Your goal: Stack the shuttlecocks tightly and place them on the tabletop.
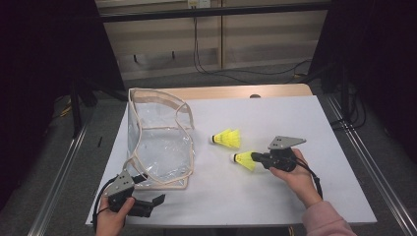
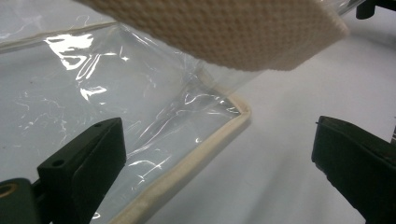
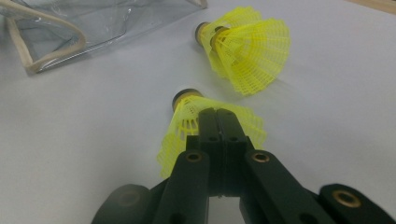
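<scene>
Right gripper pinching a shuttlecock, left gripper idle by the bag.

We see the white table (image 1: pixel 275 191), then the clear bag (image 1: pixel 160 142) with cream trim standing at left. Our left gripper (image 1: pixel 158 200) sits near-left, jaws spread wide, grasping nothing, the bag's near corner just ahead of it. Our right gripper (image 3: pixel 217 125) is clenched on the skirt of the near shuttlecock (image 3: pixel 201 128), right of the bag. The second shuttlecock (image 1: pixel 227 138) lies just beyond it, apart.
</scene>
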The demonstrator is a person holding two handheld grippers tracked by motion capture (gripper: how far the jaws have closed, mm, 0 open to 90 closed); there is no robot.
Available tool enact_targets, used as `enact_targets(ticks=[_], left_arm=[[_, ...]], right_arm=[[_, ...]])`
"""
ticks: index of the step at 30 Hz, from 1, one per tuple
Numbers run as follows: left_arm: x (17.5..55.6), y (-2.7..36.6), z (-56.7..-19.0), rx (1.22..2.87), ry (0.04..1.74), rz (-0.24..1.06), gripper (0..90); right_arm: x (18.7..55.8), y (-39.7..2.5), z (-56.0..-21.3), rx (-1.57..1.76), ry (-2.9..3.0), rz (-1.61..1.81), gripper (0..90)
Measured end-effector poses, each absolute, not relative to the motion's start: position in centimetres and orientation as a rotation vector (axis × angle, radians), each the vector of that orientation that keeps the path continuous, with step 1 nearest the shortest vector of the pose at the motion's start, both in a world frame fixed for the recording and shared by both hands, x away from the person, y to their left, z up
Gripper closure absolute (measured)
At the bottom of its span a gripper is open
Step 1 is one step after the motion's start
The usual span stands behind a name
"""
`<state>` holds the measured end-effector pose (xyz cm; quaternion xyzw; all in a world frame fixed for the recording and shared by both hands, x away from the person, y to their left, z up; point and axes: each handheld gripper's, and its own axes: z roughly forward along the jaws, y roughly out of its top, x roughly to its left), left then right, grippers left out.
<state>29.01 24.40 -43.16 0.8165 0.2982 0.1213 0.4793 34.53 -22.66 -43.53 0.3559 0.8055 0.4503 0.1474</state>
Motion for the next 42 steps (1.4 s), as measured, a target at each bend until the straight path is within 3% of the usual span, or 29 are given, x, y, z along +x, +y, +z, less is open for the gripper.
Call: enact_targets(ticks=[30,36,42], left_arm=[[29.0,24.4,-43.2,1.974,0.725,0.297,2.9],[29.0,24.4,-43.2,1.972,0.727,0.299,2.9],[29.0,24.4,-43.1,1.972,0.728,0.299,2.9]], right_arm=[[33.4,-24.4,-42.8,1.051,2.291,1.355,86.3],[33.3,-24.4,-42.4,1.052,2.277,1.362,78.0],[33.2,-24.4,-42.1,1.062,2.269,1.401,60.2]])
